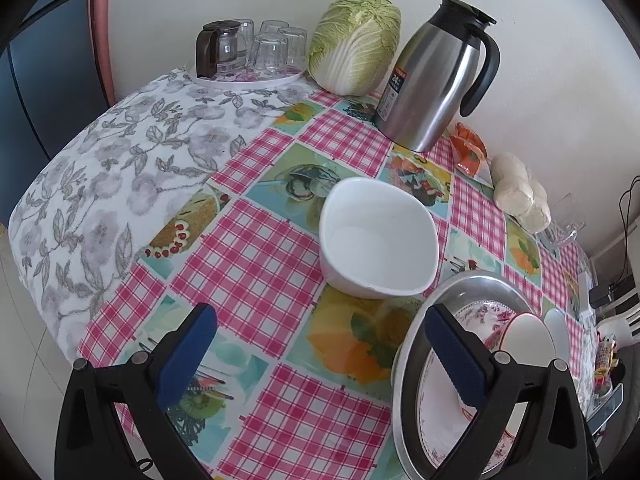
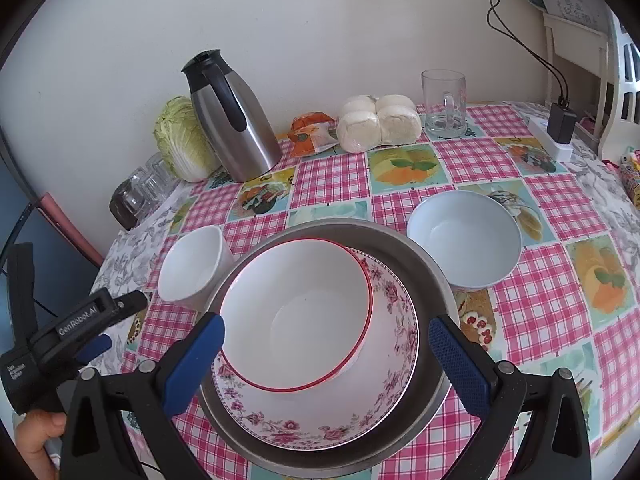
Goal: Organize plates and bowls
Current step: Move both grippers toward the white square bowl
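Note:
A steel basin (image 2: 424,248) on the checked tablecloth holds a floral plate (image 2: 396,320). A red-rimmed white bowl (image 2: 296,312) sits on that plate. My right gripper (image 2: 326,320) hangs open just above this stack, its left pad at the bowl's rim. A pale blue bowl (image 2: 464,236) stands right of the basin and a plain white bowl (image 2: 192,268) stands left of it. My left gripper (image 1: 320,316) is open and empty, just short of the white bowl (image 1: 376,240). The basin (image 1: 408,360) is under its right finger. The left gripper (image 2: 120,320) also shows at the right wrist view's left edge.
Along the wall stand a steel jug (image 1: 436,76), a cabbage (image 1: 356,44), a tray of glasses (image 1: 248,76), an orange packet (image 2: 312,132), bagged buns (image 2: 376,122) and a glass mug (image 2: 444,104). A power strip (image 2: 554,144) lies far right. A hand (image 2: 36,440) holds the left gripper.

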